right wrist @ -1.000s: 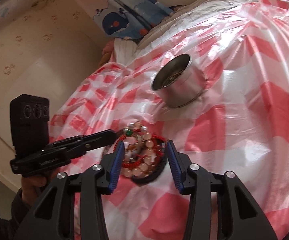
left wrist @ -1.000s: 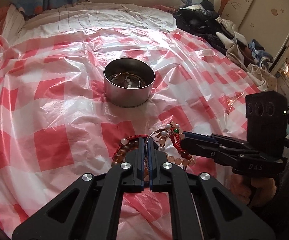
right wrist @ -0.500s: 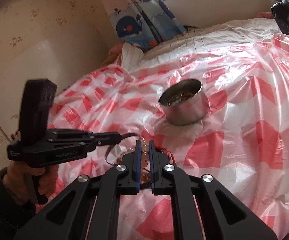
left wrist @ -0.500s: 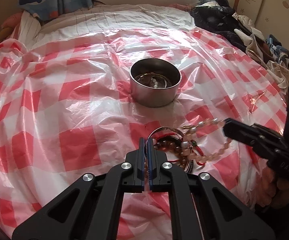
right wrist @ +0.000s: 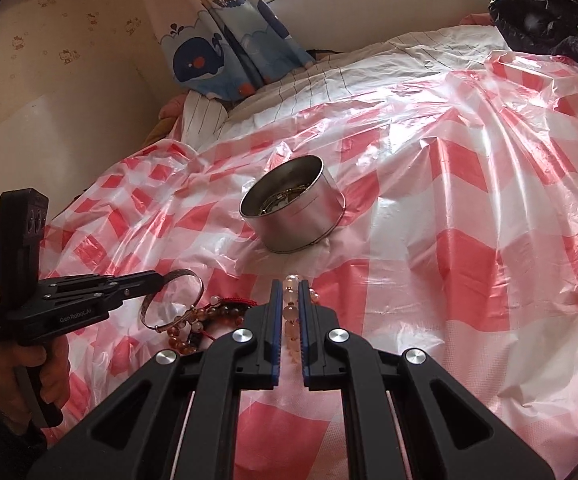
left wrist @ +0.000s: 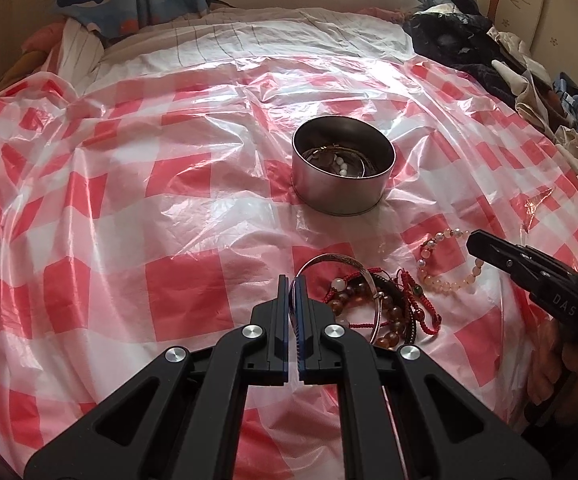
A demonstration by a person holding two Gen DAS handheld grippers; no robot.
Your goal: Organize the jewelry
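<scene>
A round metal tin (left wrist: 343, 172) with jewelry inside stands on the red-and-white checked plastic sheet (left wrist: 129, 200); it also shows in the right wrist view (right wrist: 295, 210). A pile of bead bracelets and red cords (left wrist: 385, 304) lies in front of it. My left gripper (left wrist: 292, 280) is shut on the silver bangle (left wrist: 337, 260) at the pile's left edge; the bangle also shows in the right wrist view (right wrist: 169, 300). My right gripper (right wrist: 289, 286) is shut on a pale pink bead bracelet (left wrist: 445, 276), which hangs stretched to the right of the pile.
A heap of dark clothes (left wrist: 489, 48) lies at the far right of the bed. A whale-print curtain (right wrist: 225, 40) hangs at the wall behind. A striped white quilt (left wrist: 273, 36) lies beyond the plastic sheet.
My right gripper shut on the pink bead bracelet and pulled it right, out of the pile. My left gripper stays shut on the bangle and has drawn back.
</scene>
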